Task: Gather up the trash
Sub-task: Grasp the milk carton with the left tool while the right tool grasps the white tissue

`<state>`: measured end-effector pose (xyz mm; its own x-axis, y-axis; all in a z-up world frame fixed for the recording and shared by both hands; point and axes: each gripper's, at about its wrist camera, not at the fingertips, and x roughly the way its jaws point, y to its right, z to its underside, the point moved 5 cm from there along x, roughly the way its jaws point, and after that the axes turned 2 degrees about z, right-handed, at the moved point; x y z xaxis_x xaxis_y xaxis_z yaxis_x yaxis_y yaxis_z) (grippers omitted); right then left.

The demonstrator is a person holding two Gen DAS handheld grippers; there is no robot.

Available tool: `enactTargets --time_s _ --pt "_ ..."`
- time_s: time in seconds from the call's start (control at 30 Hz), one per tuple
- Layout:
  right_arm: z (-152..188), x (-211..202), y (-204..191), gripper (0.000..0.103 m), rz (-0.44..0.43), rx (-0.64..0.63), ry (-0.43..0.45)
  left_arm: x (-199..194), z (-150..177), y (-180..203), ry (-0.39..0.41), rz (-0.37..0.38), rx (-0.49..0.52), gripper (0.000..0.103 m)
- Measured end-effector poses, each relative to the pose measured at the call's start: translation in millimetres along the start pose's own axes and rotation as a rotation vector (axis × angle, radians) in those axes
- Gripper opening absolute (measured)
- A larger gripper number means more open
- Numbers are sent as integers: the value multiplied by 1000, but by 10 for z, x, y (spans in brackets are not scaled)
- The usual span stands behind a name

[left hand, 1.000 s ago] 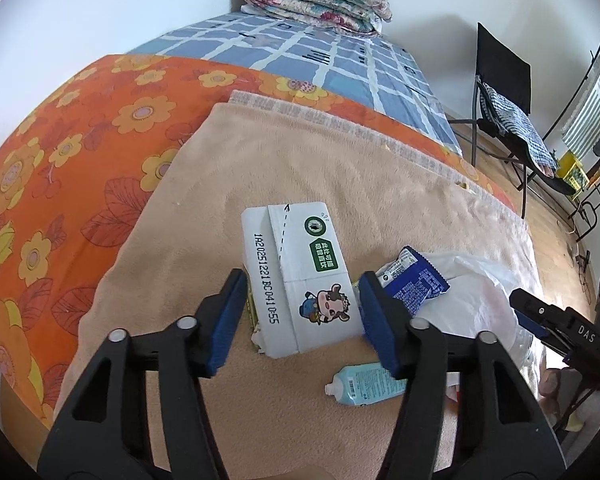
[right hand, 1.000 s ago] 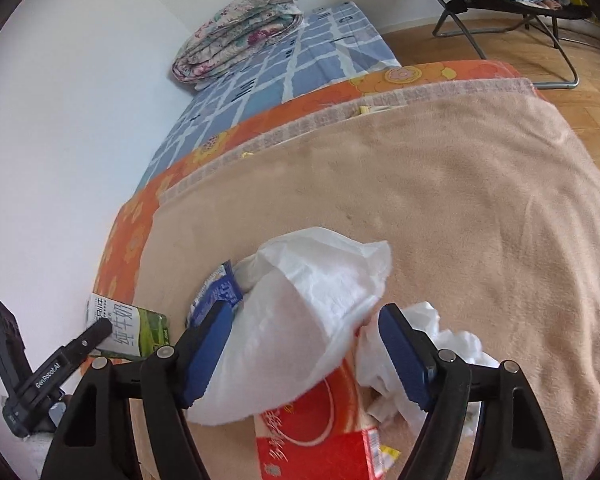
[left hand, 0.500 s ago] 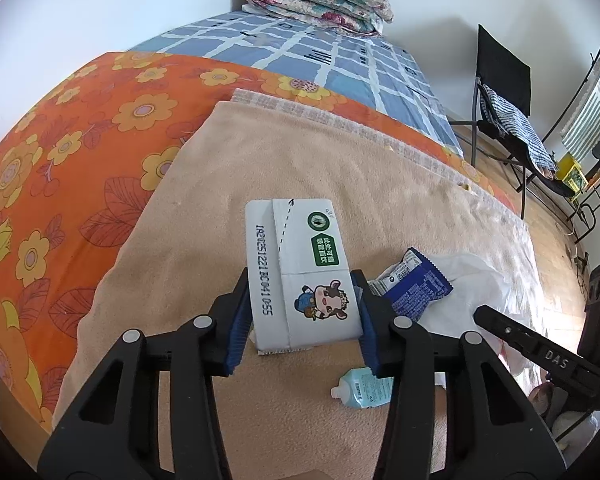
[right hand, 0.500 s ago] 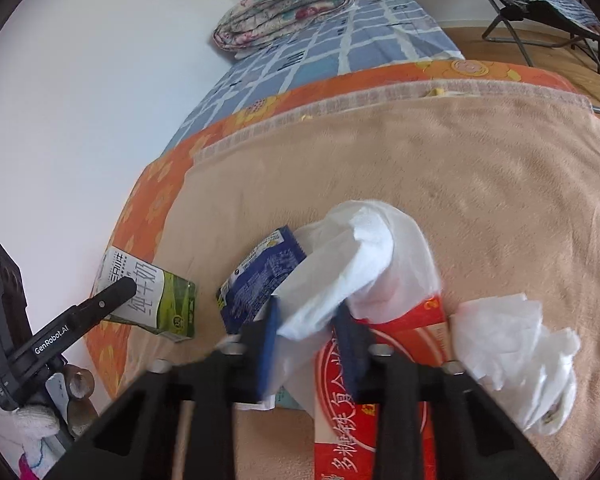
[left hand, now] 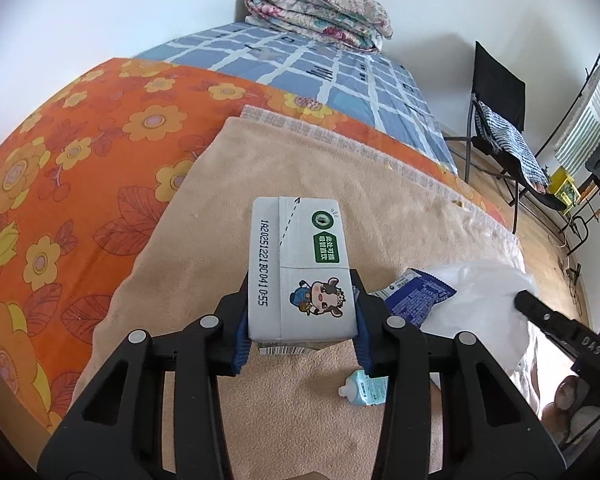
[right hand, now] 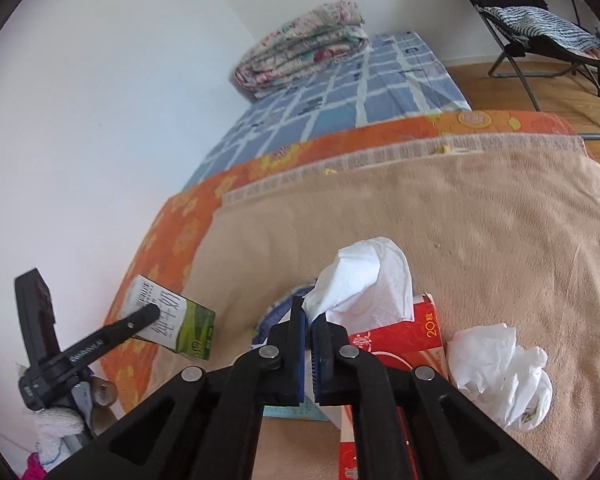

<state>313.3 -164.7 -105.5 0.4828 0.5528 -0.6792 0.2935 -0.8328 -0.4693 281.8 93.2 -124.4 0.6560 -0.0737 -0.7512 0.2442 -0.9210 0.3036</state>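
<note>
- The left gripper (left hand: 300, 326) is clamped on a milk carton (left hand: 298, 268), its blue pads pressed against the carton's two sides; the carton looks raised a little off the tan blanket (left hand: 380, 184).
- The right gripper (right hand: 307, 344) is pinched almost fully closed on the edge of a thin white plastic bag (right hand: 364, 280), which stands up bunched above its fingers.
- Other trash lies on the blanket: a blue snack wrapper (left hand: 418, 294) just right of the carton, a small pale bottle (left hand: 364, 386) nearer, a red tissue box (right hand: 404, 332) under the bag, and crumpled tissue (right hand: 500, 368) to the right of the box.
- Step in hand, as I judge it: the carton is picked up and the bag is gripped to receive it.
- Next, the bag's mouth needs finding and opening, since it looks collapsed; then the carton must travel right, over the wrapper, and drop inside.
</note>
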Motion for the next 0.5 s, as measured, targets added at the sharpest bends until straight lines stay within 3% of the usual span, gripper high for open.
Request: enactTargets --time_s 0.23,0.5 --pt "-104 -382 -187 0 -39 -50 79 -169 -28 64 33 14 32 41" --pt "29 -747 -390 0 -77 -138 93 -467 75 141 46 43 89 41"
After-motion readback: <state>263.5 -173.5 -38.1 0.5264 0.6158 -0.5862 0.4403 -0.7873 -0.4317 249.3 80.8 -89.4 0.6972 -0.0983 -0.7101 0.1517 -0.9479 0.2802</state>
